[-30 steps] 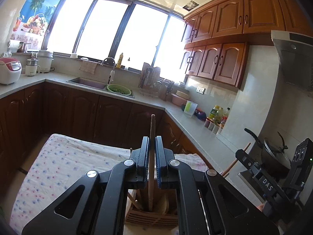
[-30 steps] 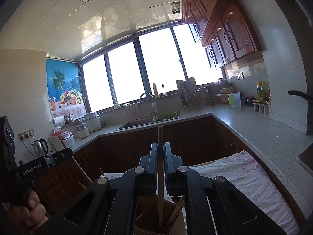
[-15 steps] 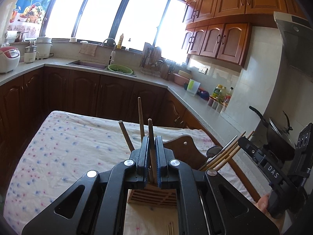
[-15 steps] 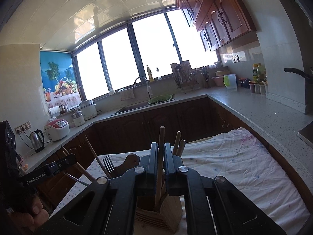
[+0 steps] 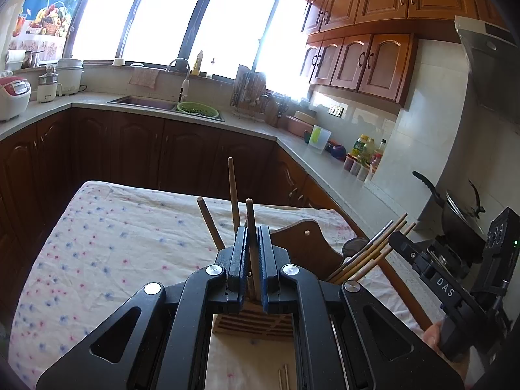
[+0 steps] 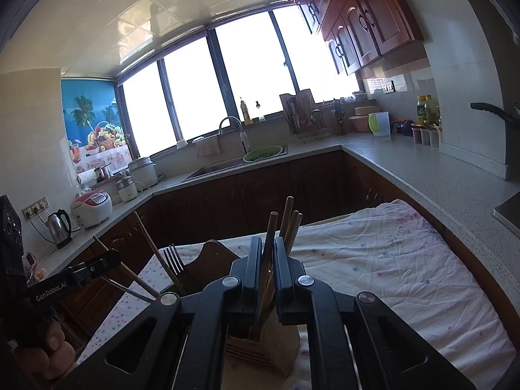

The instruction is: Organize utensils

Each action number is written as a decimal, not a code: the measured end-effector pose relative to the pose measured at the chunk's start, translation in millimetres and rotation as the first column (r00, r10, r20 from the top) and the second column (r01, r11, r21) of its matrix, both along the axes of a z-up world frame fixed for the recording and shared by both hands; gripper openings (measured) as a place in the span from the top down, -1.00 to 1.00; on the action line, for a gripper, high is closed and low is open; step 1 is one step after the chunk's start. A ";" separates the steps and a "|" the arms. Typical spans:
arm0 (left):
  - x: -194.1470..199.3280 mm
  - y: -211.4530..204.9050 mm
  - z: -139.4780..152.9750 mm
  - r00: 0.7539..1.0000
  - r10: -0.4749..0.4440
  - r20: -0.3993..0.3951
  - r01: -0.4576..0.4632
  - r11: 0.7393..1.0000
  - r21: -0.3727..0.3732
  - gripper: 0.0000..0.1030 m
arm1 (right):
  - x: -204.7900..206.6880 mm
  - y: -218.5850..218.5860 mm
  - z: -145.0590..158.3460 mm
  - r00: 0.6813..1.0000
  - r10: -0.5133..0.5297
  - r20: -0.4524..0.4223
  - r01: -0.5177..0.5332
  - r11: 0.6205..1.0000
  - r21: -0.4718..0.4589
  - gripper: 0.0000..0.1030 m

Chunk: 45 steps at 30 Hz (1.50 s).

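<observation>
The left gripper [image 5: 253, 250] has its jaws clenched on a wooden chopstick [image 5: 251, 224] standing over the wooden utensil holder [image 5: 253, 323] at 6 o'clock on the cloth-covered tabletop [image 5: 107, 243]; the right gripper [image 6: 267, 260] likewise clamps another chopstick [image 6: 270, 237] above the same holder, beside a fork [image 6: 172, 260] at 9 o'clock

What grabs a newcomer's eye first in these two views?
Dead centre in each view, a black claw shut on a wooden chopstick: the left claw and the right claw. Both chopsticks point down into the wooden utensil holder on the floral tablecloth. Behind, the blown-out bright windows fill the far wall above the sink.
</observation>
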<state>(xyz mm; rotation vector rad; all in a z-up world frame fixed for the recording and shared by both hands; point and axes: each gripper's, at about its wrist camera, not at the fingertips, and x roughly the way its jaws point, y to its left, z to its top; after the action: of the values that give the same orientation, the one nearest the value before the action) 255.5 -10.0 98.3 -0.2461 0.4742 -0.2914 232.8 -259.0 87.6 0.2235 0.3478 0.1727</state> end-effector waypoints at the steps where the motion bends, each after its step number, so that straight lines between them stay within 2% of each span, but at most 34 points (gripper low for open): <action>1: 0.4 0.3 0.3 1.000 0.000 -0.004 0.000 1.000 -0.002 0.89 | 0.0 -0.3 -0.8 1.000 -0.001 -0.003 0.001 1.000 0.004 0.87; 6: 0.3 3.0 2.2 1.000 0.005 -0.006 -0.006 1.000 -0.011 0.86 | 1.3 -3.8 -1.6 1.000 0.005 -0.014 -0.005 1.000 0.020 0.77; 10: -3.3 7.4 6.2 1.000 0.016 0.001 -0.015 1.000 -0.026 0.62 | -0.2 -4.7 -0.6 1.000 0.008 -0.013 -0.008 0.999 0.032 0.67; 12: -7.9 10.9 9.0 1.000 0.028 0.014 -0.028 0.999 -0.036 0.54 | -2.2 -6.1 1.3 1.000 0.006 -0.008 -0.006 0.999 0.039 0.35; 14: -12.4 13.6 12.2 0.999 0.035 0.024 -0.034 0.998 -0.044 0.45 | -6.1 -7.2 4.3 1.000 0.005 0.005 -0.005 0.999 0.045 0.17; 16: -17.3 16.2 14.8 0.999 0.044 0.032 -0.042 0.998 -0.050 0.33 | -9.7 -7.7 7.3 1.000 0.002 0.014 -0.002 0.999 0.048 0.12; 18: -22.9 19.1 16.1 0.998 0.052 0.039 -0.050 0.997 -0.056 0.22 | -12.1 -9.2 9.4 1.000 -0.001 0.018 0.000 0.998 0.056 -0.13; 21: -31.4 24.0 15.8 0.996 0.085 0.042 -0.082 0.995 -0.060 -0.05 | -16.5 -11.9 10.7 1.000 -0.010 0.027 0.009 0.998 0.066 -0.47; 23: -37.2 28.3 13.3 0.993 0.110 0.041 -0.107 0.992 -0.066 -0.34 | -19.6 -13.6 9.1 0.999 -0.015 0.028 0.013 0.997 0.071 -0.59; 24: -40.0 30.8 11.2 0.992 0.118 0.039 -0.115 0.991 -0.068 -0.38 | -21.0 -14.5 7.9 1.000 -0.017 0.025 0.015 0.997 0.074 -0.69; 26: -44.8 33.9 6.9 0.991 0.130 0.029 -0.128 0.990 -0.067 -0.50 | -24.4 -15.9 5.2 1.000 -0.014 0.020 0.012 0.996 0.085 -0.75; 33: -61.9 39.3 -8.0 0.991 0.132 -0.012 -0.133 0.989 -0.062 -0.58 | -41.5 -14.8 -5.3 1.000 0.005 -0.001 -0.005 0.995 0.100 -0.95; 40: -83.9 42.7 -15.0 0.990 0.135 -0.031 -0.137 0.989 -0.061 -0.61 | -63.4 -9.6 -7.6 1.000 0.027 0.001 -0.027 0.994 0.110 -0.96; 45: -108.2 52.5 -16.0 0.989 0.139 -0.043 -0.143 0.985 -0.096 -0.62 | -82.7 -7.3 -4.9 0.999 0.039 0.008 -0.039 0.993 0.111 -0.96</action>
<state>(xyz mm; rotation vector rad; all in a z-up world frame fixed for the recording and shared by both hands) 147.3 42.5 82.3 -0.3805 0.4761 -0.1722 150.1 -266.3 82.7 0.3261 0.3372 0.2314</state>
